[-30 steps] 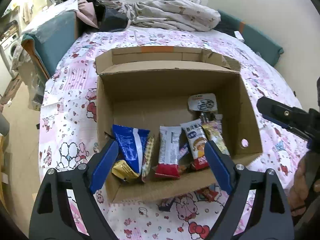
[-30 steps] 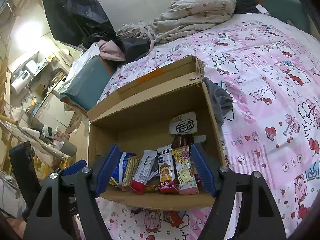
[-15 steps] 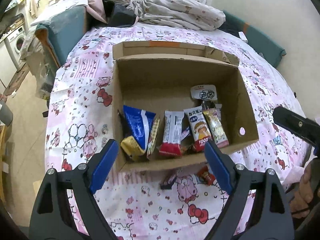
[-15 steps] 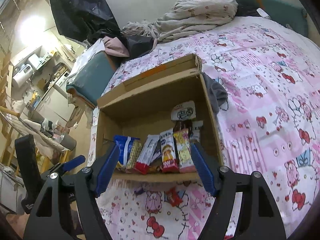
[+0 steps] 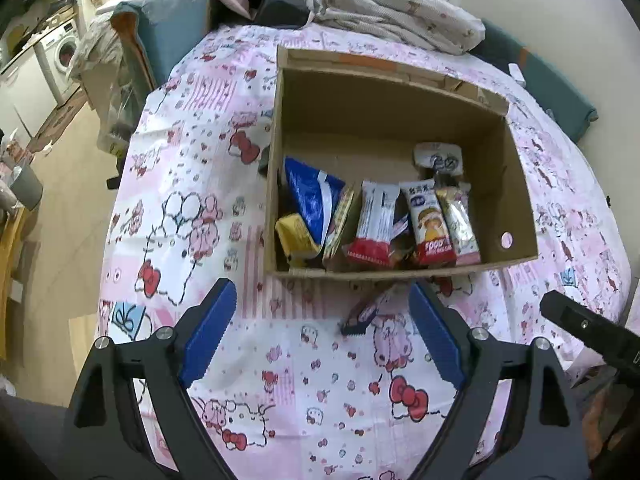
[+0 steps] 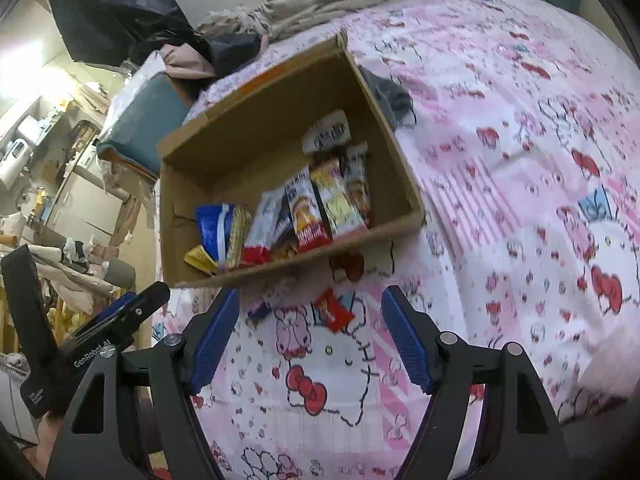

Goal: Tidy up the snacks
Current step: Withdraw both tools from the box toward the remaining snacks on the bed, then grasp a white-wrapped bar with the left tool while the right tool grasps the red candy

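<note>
An open cardboard box (image 5: 516, 168) (image 6: 188, 184) stands on the pink Hello Kitty bedspread (image 5: 280, 372). Several snack packets lean in a row along its near wall, among them a blue bag (image 5: 312, 196) and a red-and-white bar (image 5: 374, 220). Two loose snacks lie on the bedspread in front of the box: a dark packet (image 5: 362, 314) (image 6: 258, 310) and a red packet (image 6: 333, 311). My left gripper (image 5: 322, 330) is open and empty, above the bedspread short of the box. My right gripper (image 6: 310, 330) is open and empty, with the red packet just ahead between its fingers.
Crumpled bedding (image 5: 400, 12) is piled behind the box. A teal cushion (image 5: 176, 28) stands at the bed's far left corner. A dark cloth (image 6: 390, 94) lies beside the box. The floor and a washing machine (image 5: 60, 52) lie to the left.
Both grippers have drawn back from the box and risen. The box now sits farther ahead, and the loose packets in front of it have come into full view.
</note>
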`<state>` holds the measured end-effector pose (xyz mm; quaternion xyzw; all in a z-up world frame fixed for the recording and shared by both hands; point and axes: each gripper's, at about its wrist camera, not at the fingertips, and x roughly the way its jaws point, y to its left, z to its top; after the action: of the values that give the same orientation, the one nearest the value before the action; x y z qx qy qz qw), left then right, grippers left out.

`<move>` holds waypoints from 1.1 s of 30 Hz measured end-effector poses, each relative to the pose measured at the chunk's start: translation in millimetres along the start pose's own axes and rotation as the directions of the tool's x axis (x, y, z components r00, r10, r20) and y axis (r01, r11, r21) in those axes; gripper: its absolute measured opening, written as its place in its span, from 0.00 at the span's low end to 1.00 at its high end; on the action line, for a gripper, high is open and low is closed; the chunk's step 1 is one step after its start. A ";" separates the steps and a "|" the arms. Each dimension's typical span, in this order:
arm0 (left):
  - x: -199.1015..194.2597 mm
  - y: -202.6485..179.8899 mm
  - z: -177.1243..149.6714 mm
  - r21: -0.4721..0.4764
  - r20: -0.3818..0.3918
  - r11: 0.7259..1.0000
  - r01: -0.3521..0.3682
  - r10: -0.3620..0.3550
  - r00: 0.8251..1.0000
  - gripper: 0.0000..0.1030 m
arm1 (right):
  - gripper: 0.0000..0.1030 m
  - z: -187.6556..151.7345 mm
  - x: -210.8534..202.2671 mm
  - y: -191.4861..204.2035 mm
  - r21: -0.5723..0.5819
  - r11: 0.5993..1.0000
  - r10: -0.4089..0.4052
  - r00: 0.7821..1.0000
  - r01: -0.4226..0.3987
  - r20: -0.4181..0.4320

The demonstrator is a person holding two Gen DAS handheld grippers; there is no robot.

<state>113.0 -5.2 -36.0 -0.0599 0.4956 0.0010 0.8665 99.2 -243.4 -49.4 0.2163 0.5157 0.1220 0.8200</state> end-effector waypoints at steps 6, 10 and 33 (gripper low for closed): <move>13.0 6.0 -10.9 -0.044 -0.054 0.999 -0.017 0.014 0.998 0.83 | 0.74 -3.5 15.5 -13.8 0.063 0.998 -0.009 0.998 0.013 -0.062; 21.9 5.4 -14.8 -0.043 -0.081 0.999 -0.018 0.014 0.997 0.83 | 0.74 -5.2 28.7 -26.9 0.113 0.992 -0.040 0.993 0.053 -0.110; 118.6 -57.0 -16.8 0.234 -0.263 0.972 0.031 0.032 0.964 0.68 | 0.74 -3.3 42.4 -66.7 0.295 0.950 -0.050 0.985 0.098 -0.164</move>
<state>162.5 -70.4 -140.5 0.0439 0.6034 -0.0656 0.7935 113.3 -283.2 -116.3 0.3094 0.5980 0.0272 0.7389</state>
